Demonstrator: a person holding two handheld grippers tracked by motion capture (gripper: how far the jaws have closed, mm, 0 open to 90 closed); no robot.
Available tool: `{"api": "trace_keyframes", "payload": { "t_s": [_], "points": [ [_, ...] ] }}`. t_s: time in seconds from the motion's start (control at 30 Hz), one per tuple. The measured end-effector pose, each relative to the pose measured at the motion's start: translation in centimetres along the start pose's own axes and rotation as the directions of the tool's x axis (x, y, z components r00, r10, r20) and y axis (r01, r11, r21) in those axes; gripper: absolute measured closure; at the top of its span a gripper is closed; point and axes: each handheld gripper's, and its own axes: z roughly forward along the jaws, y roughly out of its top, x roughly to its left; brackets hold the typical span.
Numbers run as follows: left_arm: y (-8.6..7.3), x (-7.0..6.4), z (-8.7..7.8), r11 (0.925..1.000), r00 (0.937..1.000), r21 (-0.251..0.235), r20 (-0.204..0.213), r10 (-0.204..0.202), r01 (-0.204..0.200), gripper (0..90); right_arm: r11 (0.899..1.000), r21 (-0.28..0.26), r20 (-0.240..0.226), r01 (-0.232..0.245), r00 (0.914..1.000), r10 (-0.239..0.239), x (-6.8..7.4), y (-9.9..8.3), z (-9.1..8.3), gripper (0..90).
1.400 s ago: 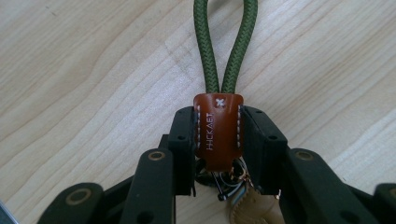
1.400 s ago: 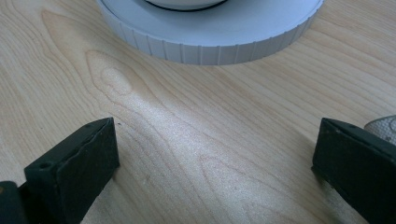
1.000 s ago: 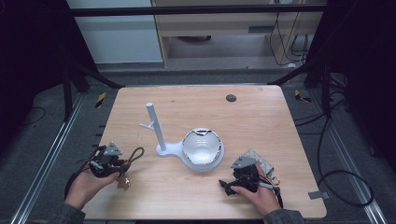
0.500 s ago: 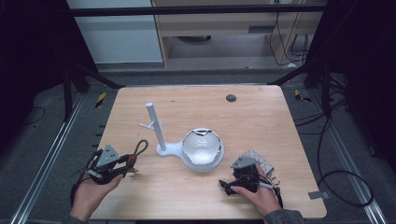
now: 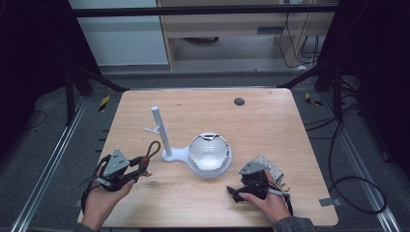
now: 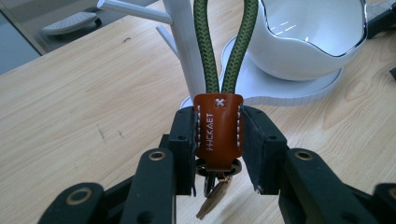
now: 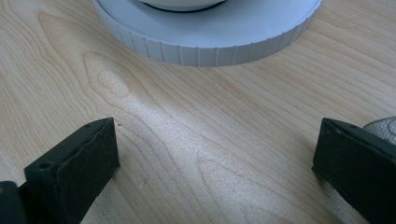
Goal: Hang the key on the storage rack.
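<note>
A keychain (image 6: pixel 218 133) with a brown leather tab and a green cord loop (image 5: pixel 153 148) is pinched in my left gripper (image 6: pixel 218 154), which is shut on the tab; keys dangle below it. It is lifted at the table's front left, with the loop pointing toward the white stand (image 5: pixel 159 128) with its upright post and side pegs. The stand's base carries a white bowl (image 5: pixel 208 151). My right gripper (image 7: pixel 215 154) rests open on the wood at the front right, just short of the bowl's round ribbed base (image 7: pixel 205 42), with nothing between its jaws.
The wooden table (image 5: pixel 261 121) has a small dark round spot (image 5: pixel 239 101) near its far edge. A grey patterned object (image 5: pixel 270 169) lies beside the right hand. Dark floor, metal rails and cables surround the table.
My left gripper has lifted the keychain off the table and moved it right, toward the stand, with the green loop now raised. The right gripper stayed put.
</note>
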Motion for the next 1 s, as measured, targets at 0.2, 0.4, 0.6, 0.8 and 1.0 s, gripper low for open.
{"api": "trace_keyframes", "payload": {
  "t_s": [0.2, 0.4, 0.6, 0.8, 1.0],
  "points": [
    [0.3, -0.6, -0.3, 0.9983, 1.0, -0.059, -0.005, -0.006, 0.006, 65.8, 1.0, 0.0, 0.001, -0.001, 1.0, 0.001, 0.0, 0.0, 0.0, 0.2],
    [0.8, -0.8, -0.9, 0.9948, 0.9988, -0.1, -0.042, -0.023, 0.019, 65.8, 1.0, 0.0, 0.001, -0.001, 1.0, 0.001, 0.0, 0.0, 0.0, 0.2],
    [1.4, -0.9, -1.8, 0.9869, 0.9978, -0.159, -0.055, -0.036, 0.027, 65.8, 1.0, 0.0, 0.001, 0.0, 1.0, 0.0, 0.0, 0.0, 0.0, 0.2],
    [2.1, -0.6, -1.8, 0.9813, 0.997, -0.184, -0.04, -0.066, 0.058, 65.7, 1.0, 0.001, 0.003, -0.001, 1.0, 0.001, 0.0, 0.0, 0.0, 0.3],
    [2.7, -0.3, -1.2, 0.9826, 0.9966, -0.176, -0.047, -0.068, 0.059, 65.7, 1.0, 0.002, 0.003, -0.003, 1.0, 0.003, 0.0, 0.0, 0.0, 0.3]
  ]
}}
